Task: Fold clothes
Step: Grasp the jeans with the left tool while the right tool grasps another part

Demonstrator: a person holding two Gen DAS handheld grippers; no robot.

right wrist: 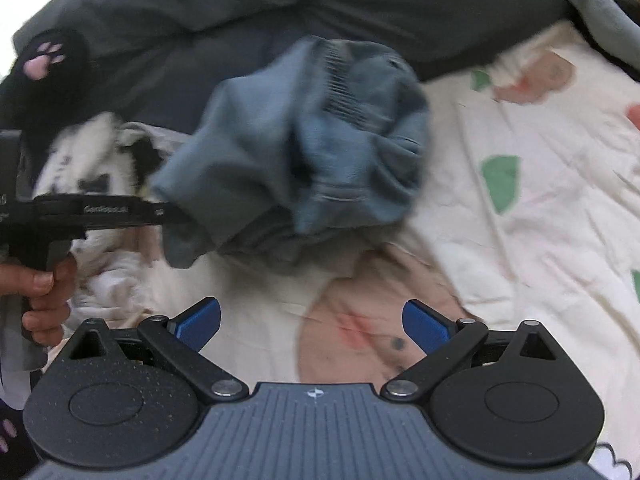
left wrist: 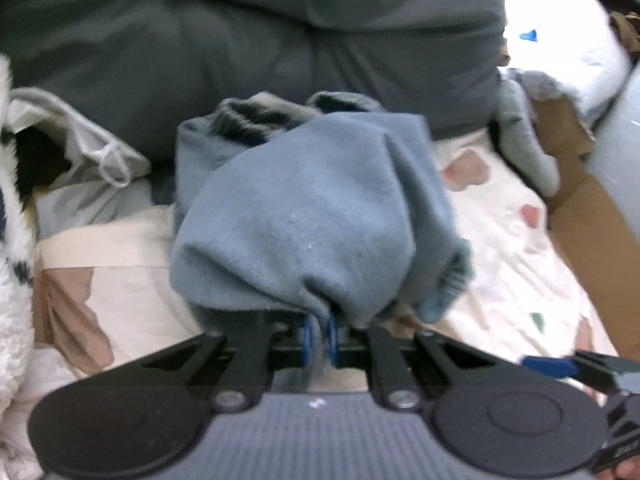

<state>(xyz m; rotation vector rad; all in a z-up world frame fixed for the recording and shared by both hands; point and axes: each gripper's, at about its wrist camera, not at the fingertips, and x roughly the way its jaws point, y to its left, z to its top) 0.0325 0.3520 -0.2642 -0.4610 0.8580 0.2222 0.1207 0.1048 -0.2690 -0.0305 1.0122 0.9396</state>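
Blue-grey fleece, one garment (left wrist: 304, 208), hangs bunched ahead of the left gripper (left wrist: 319, 340), whose two blue fingers are pinched together on a small fold of its edge; the rest droops forward of the fingertips in a lump over the sheet (left wrist: 516, 256), a ribbed cuff or hem showing at its far top. The right gripper (right wrist: 312, 322) has its two fingers spread wide with nothing between them, the garment ahead of and above its tips, clear of both pads. In my judgement the risk lies in that single narrow pinch: thick fleece held by so little could slide out from between the left fingers, and the garment would drop in a heap. The wad also hides its edges, so a grab by the right gripper may catch two layers or the wrong corner and set a crooked fold. Count: one garment in hand, two grippers, one hand (right wrist: 44, 300) in view, one dark duvet (left wrist: 240, 40) beyond the fingertips, and other laundry left of them, too jumbled to number.
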